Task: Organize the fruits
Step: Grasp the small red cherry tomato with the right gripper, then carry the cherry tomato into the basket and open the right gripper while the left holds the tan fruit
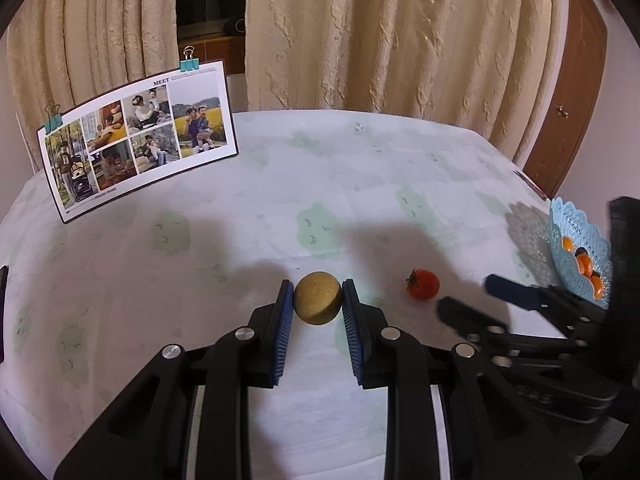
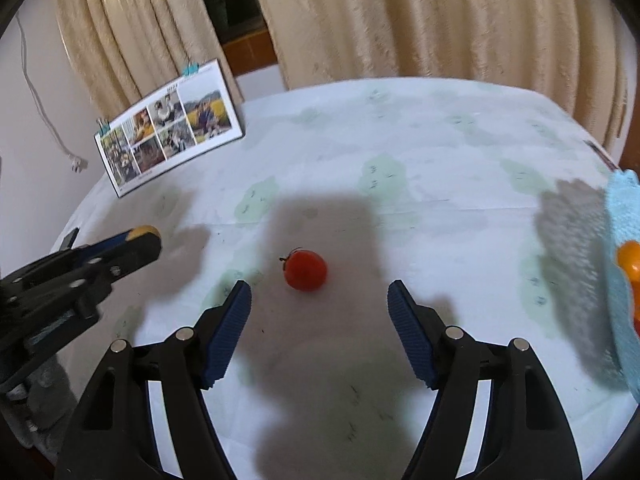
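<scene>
Left wrist view: left hand-held gripper (image 1: pixel 318 294) clamped on tan round fruit (image 1: pixel 318 298), lifted off table (image 1: pixel 360 168). Right hand-held gripper (image 2: pixel 319 294) agape, empty; tomato (image 2: pixel 306 270) mid-table just beyond. Blue basket (image 1: pixel 580 248) at right edge.

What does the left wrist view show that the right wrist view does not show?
Only the left wrist view shows the whole brown round fruit, pinched between the left tongs, and the inside of the blue basket with orange fruits in it. Only the right wrist view shows a white cable hanging on the wall, and the right tongs open just short of the tomato. Both views share the red tomato lying on the tablecloth, the photo card with clips, and the curtains.
</scene>
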A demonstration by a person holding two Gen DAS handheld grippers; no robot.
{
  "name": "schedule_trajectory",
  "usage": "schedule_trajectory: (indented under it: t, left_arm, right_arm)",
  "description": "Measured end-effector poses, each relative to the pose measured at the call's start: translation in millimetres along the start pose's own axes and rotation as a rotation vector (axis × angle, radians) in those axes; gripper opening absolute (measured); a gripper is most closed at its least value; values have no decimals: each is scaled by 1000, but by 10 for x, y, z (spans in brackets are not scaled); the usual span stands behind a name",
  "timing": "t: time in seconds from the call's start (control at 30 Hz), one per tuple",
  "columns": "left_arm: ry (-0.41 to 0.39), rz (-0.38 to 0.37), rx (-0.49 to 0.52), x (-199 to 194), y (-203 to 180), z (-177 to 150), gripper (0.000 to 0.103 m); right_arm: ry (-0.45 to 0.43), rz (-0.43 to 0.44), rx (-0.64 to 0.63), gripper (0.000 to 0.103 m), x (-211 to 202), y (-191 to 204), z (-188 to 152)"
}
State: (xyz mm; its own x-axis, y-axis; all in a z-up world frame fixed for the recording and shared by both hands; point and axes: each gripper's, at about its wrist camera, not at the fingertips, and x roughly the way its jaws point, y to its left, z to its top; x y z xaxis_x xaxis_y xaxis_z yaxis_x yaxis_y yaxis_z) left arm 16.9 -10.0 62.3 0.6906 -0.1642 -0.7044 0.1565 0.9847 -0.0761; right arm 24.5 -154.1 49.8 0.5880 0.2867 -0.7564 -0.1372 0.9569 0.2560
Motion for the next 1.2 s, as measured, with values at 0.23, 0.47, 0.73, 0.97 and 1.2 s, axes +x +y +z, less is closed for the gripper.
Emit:
schedule_trajectory:
  t: [0.23, 0.47, 0.73, 0.97, 1.2]
  left_arm:
    - [-5, -4, -18, -28, 52, 15, 25]
    - [0, -9, -15, -24, 40, 5, 25]
    - [7, -8, -10, 5, 37, -3, 25]
    - [7, -13, 6, 6, -18, -20, 25]
    - [-2, -17, 8, -29, -29, -15, 25]
  right_arm:
    - [44, -4, -44, 48, 265, 141, 100]
    - [58, -30, -59, 33, 383, 173, 161]
    - [23, -40, -45, 30, 248, 149, 123]
    - [-44, -38, -7, 29, -49, 68, 112]
    - [-6, -11, 62, 41, 25, -103, 67]
